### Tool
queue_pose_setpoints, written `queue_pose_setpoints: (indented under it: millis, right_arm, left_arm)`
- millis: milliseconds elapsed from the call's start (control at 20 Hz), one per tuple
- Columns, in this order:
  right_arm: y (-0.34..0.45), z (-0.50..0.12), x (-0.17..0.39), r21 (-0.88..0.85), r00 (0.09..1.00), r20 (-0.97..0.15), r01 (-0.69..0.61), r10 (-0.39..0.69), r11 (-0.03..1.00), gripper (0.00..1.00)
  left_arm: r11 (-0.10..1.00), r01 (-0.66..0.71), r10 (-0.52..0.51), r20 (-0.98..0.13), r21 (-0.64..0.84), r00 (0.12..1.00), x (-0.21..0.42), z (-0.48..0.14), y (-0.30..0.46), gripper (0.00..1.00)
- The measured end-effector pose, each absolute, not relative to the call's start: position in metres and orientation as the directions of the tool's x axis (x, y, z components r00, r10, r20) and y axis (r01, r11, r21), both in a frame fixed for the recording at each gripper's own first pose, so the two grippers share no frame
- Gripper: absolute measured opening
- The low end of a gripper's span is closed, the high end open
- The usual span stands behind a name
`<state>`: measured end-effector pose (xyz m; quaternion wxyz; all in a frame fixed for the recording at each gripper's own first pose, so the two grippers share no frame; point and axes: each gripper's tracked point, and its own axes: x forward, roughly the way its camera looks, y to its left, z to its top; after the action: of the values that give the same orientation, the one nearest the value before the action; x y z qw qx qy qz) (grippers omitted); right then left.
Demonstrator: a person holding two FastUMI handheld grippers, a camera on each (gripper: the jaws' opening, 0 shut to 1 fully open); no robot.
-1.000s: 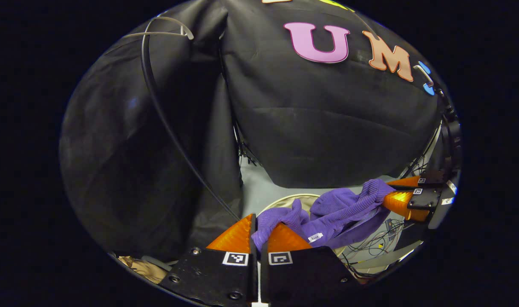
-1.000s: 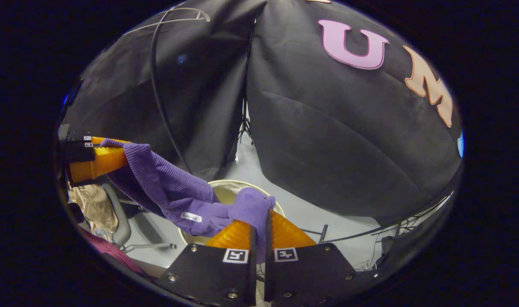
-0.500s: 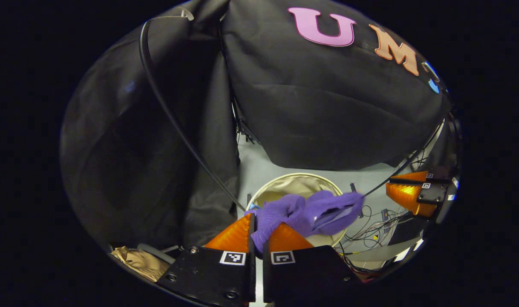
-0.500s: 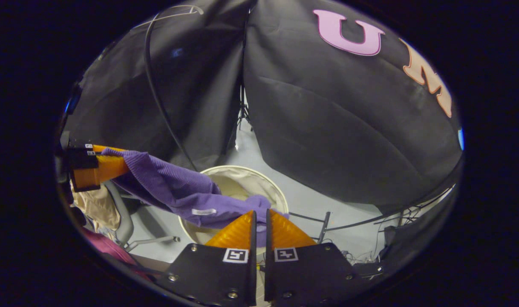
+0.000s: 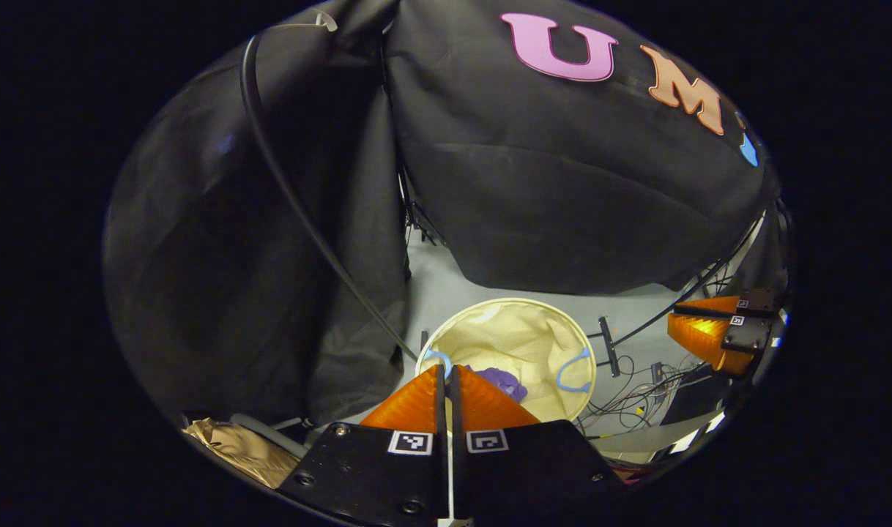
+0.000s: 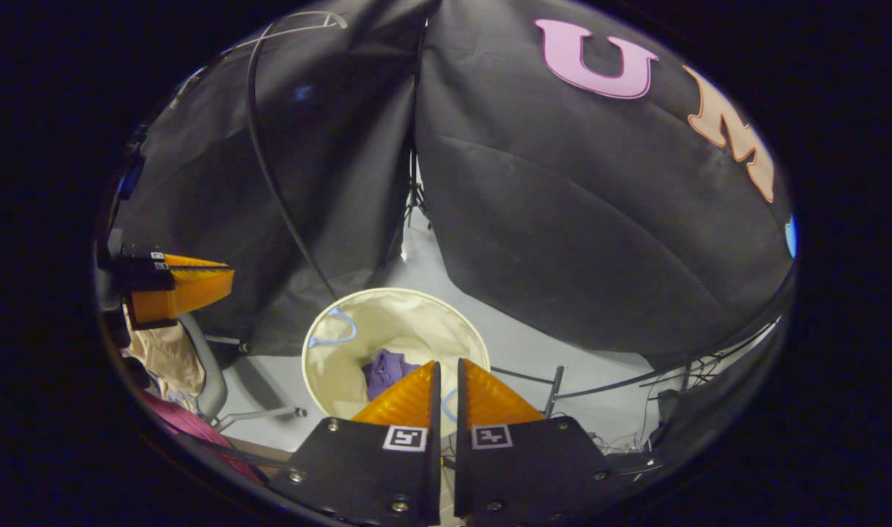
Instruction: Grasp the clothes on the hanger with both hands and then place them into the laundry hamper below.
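Clothes (image 6: 384,368), a purple knit bundle, are lying crumpled at the bottom of the hamper (image 6: 329,366), which is standing open-mouthed on the grey floor (image 6: 519,344) so that anything let go from above drops straight in. In the left gripper view the same purple heap (image 5: 501,380) is showing just past the fingertips, inside the hamper's pale wall (image 5: 519,337). The left hand-held gripper (image 5: 447,372) is hanging over the near rim with its fingers nearly together and nothing between them. The right hand-held gripper (image 6: 444,366) is hovering over the hamper's near right side, its fingers a narrow slot apart and empty too. Both are sitting high and pointing down at the opening, which suits a drop. Judging by this, the placing is looking done.
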<state>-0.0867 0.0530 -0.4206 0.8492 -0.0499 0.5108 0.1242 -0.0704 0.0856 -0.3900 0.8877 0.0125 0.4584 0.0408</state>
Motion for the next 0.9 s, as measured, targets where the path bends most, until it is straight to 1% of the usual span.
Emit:
queue_pose_setpoints:
  millis: [150, 200, 250, 450, 700, 800, 850, 900]
  right_arm:
    - [0.049, -0.402, -0.073, 0.033, 0.494, -0.855, -0.245, 0.154, 0.969, 0.08]
    - [0.048, -0.397, -0.070, 0.027, 0.511, -0.847, -0.240, 0.150, 0.970, 0.08]
    - [0.047, -0.391, -0.066, 0.022, 0.530, -0.835, -0.237, 0.148, 0.971, 0.08]
    - [0.042, -0.352, -0.040, 0.012, 0.627, -0.766, -0.208, 0.143, 0.978, 0.08]
    - [0.024, -0.276, -0.002, -0.004, 0.769, -0.629, -0.147, 0.112, 0.989, 0.08]
    - [0.013, -0.237, 0.011, -0.013, 0.826, -0.557, -0.110, 0.085, 0.994, 0.08]
    - [0.005, -0.219, 0.015, -0.015, 0.850, -0.522, -0.095, 0.073, 0.995, 0.08]
    - [-0.001, -0.201, 0.020, -0.017, 0.872, -0.485, -0.080, 0.062, 0.997, 0.08]
  left_arm:
    - [0.998, -0.035, 0.064, -0.772, 0.054, 0.632, -0.058, -0.366, 0.074, 0.02]
    - [0.998, -0.025, 0.060, -0.756, 0.057, 0.652, -0.054, -0.361, 0.071, 0.00]
    - [0.998, -0.014, 0.052, -0.734, 0.058, 0.677, -0.049, -0.352, 0.068, 0.03]
    - [0.999, 0.023, 0.000, -0.626, 0.030, 0.780, -0.021, -0.304, 0.050, 0.02]
    - [0.999, 0.028, -0.038, -0.448, -0.028, 0.893, 0.011, -0.225, 0.031, 0.02]
    - [0.997, 0.052, -0.068, -0.384, -0.052, 0.921, 0.019, -0.192, 0.019, 0.04]
    - [0.996, 0.063, -0.082, -0.353, -0.064, 0.932, 0.022, -0.176, 0.012, 0.02]
    - [0.995, 0.074, -0.094, -0.324, -0.072, 0.941, 0.028, -0.160, 0.007, 0.12]
